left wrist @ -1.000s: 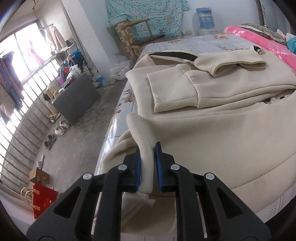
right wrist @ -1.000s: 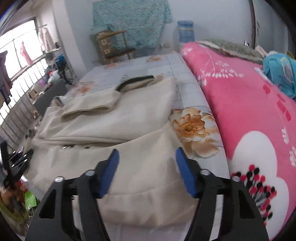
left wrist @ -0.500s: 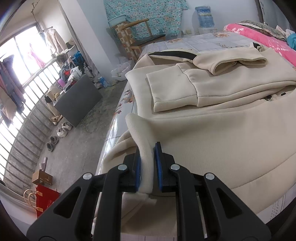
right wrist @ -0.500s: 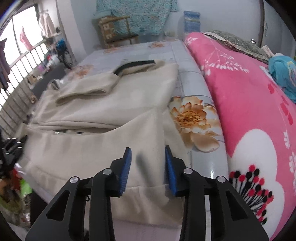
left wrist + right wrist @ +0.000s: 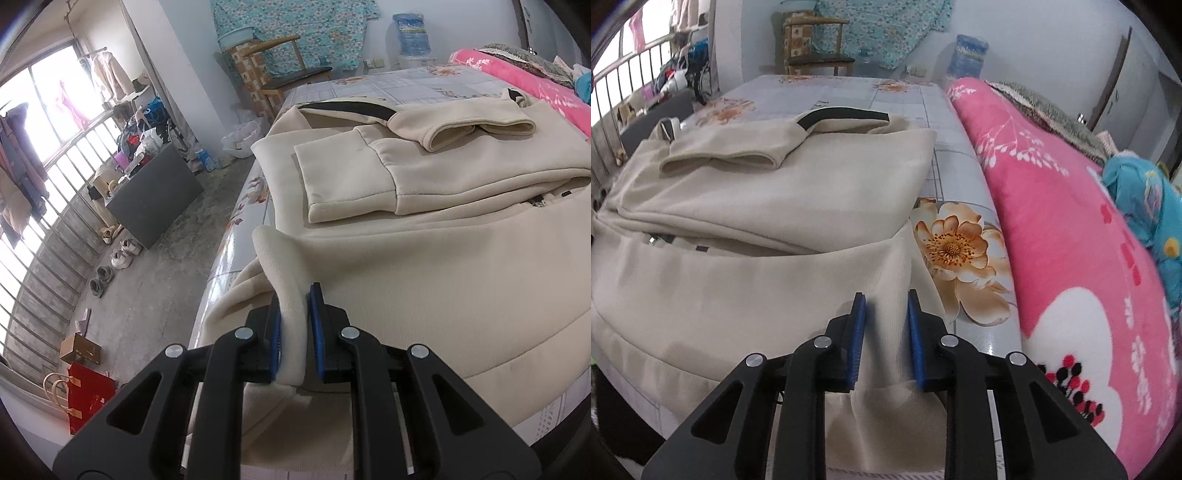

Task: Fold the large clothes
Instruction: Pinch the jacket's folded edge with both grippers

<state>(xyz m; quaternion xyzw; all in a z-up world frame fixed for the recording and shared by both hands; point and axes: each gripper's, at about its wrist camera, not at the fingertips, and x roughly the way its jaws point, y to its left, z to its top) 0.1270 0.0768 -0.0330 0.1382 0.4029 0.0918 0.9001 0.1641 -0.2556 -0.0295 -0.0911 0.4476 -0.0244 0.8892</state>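
Two grippers work the near hem of the cream jacket (image 5: 424, 266), which lies spread on the floral-sheeted bed (image 5: 908, 99) with both sleeves folded across its chest. Your left gripper (image 5: 294, 295) is clamped on the ribbed hem corner at the bed's left edge, pads pressing the cloth from both sides. Your right gripper (image 5: 884, 301) is closing over a raised pleat of hem beside the pink blanket (image 5: 1071, 236); fabric sits between the jaws, though pad contact isn't clear.
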